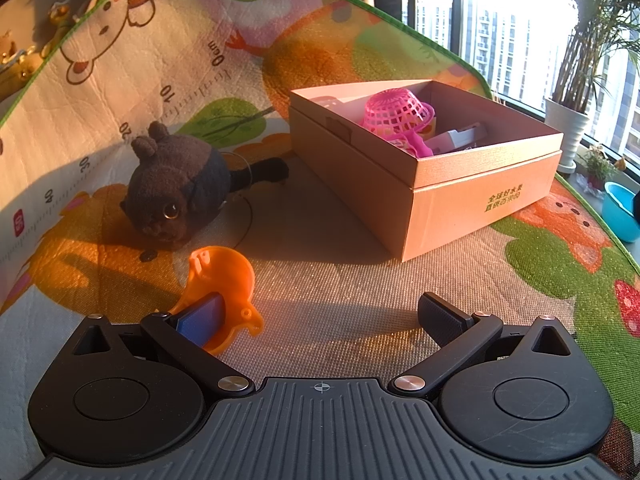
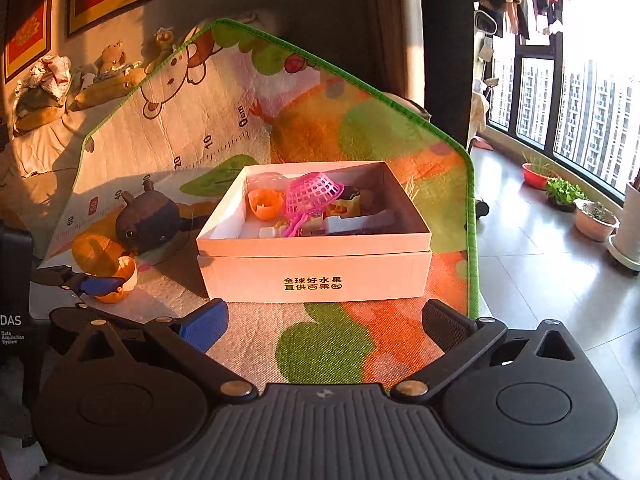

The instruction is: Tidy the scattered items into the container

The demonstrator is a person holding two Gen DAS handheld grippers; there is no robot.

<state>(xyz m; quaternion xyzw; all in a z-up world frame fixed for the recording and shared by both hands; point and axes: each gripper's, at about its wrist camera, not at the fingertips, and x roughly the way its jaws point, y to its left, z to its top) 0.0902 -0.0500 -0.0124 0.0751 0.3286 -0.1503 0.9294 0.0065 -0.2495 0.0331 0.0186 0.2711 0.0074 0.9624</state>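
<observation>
Left wrist view shows the left tongs point(image 1: 320, 316) spread wide over a cartoon play mat point(image 1: 340, 280), pinching nothing. Their blue-padded finger point(image 1: 202, 318) sits inside the bowl of an orange plastic cup point(image 1: 224, 280) that lies on its side on the mat; whether pad and cup touch I cannot tell. Just beyond the cup a dark plush toy point(image 1: 176, 196) lies on the mat. To the right stands an open cardboard box point(image 1: 440, 200) with a pink mesh basket point(image 1: 396, 114) upside down inside it.

From the right wrist view, the right tongs point(image 2: 324, 326) are also spread and empty, facing the printed front wall of the box. Inside the box are the pink basket, an orange piece point(image 2: 264, 203) and other small toys too jumbled to name. The plush toy and the cup lie to the left of the box, with the left tongs at the cup.
</observation>
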